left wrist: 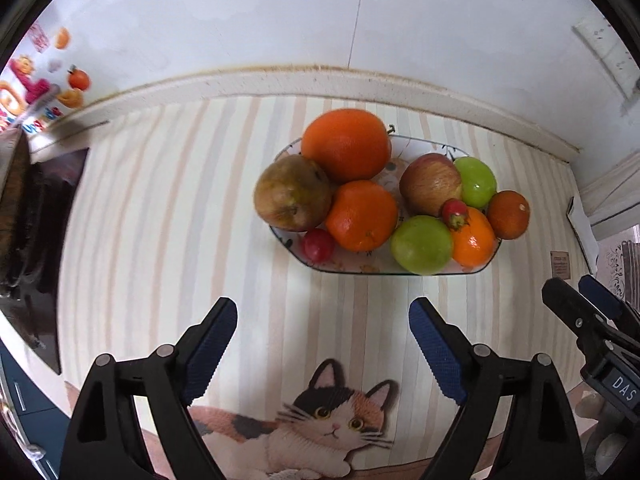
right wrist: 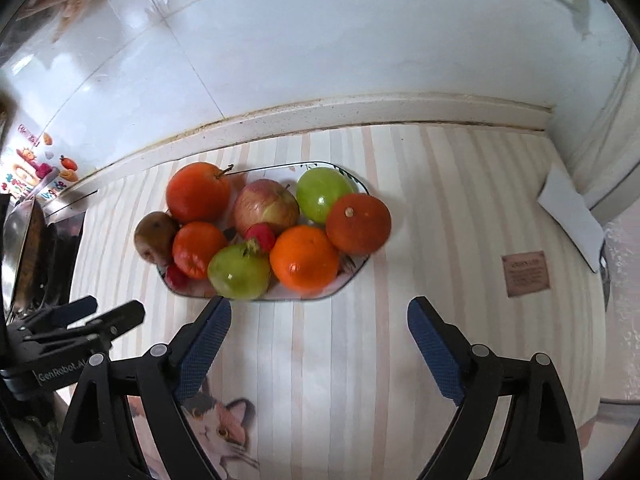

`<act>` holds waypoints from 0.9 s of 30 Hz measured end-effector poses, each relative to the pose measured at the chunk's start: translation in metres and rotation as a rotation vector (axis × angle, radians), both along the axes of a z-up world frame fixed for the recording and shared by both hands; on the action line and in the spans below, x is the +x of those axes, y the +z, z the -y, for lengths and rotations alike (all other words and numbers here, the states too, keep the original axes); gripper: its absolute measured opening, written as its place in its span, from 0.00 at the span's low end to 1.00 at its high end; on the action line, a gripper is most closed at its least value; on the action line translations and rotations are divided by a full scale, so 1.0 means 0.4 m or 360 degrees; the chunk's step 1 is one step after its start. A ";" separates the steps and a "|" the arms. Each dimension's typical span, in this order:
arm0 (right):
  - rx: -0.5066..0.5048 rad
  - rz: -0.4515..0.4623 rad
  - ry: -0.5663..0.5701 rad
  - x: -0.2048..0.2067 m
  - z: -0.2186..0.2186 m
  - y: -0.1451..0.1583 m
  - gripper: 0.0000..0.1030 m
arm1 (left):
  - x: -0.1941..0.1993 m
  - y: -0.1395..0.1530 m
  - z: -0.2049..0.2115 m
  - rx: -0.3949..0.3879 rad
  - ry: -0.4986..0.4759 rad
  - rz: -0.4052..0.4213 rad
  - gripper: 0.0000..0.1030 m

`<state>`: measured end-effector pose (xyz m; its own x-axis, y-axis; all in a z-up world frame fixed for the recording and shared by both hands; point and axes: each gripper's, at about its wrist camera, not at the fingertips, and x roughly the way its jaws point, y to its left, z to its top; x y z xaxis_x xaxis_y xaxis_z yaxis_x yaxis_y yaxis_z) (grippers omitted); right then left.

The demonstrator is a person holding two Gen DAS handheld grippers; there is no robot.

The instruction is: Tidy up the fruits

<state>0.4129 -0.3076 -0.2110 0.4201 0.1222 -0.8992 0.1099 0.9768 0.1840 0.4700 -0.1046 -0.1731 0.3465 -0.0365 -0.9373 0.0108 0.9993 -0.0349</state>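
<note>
Nearest, both the left tongs (left wrist: 322,344) and right tongs (right wrist: 318,344) gape empty above the striped worktop (left wrist: 160,208). At twelve o'clock sits the plate (left wrist: 298,258), heaped with fruit (left wrist: 362,216). The pile looks loose: nudging one orange (right wrist: 304,260) could roll neighbours off the rim.
</note>
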 end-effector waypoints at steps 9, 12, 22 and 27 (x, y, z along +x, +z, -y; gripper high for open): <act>-0.0072 0.0192 0.0017 -0.157 -0.022 0.153 0.89 | -0.162 0.135 -0.011 0.0009 0.0014 0.0209 0.85; -0.0091 0.0250 0.0009 -0.232 -0.029 0.204 0.89 | -0.227 0.184 -0.014 0.0026 -0.0001 0.0285 0.85; -0.0145 0.0418 -0.0062 -0.533 -0.072 0.346 0.89 | -0.508 0.308 -0.051 0.0015 -0.0082 0.0493 0.85; -0.0160 0.0503 -0.0072 -0.691 -0.130 0.413 0.90 | -0.647 0.355 -0.076 0.0031 -0.0124 0.0584 0.85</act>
<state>0.1364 -0.2555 -0.0457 0.6834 0.0142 -0.7300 0.1065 0.9872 0.1190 0.2113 -0.0743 -0.0313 0.6563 -0.0590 -0.7522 0.0948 0.9955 0.0046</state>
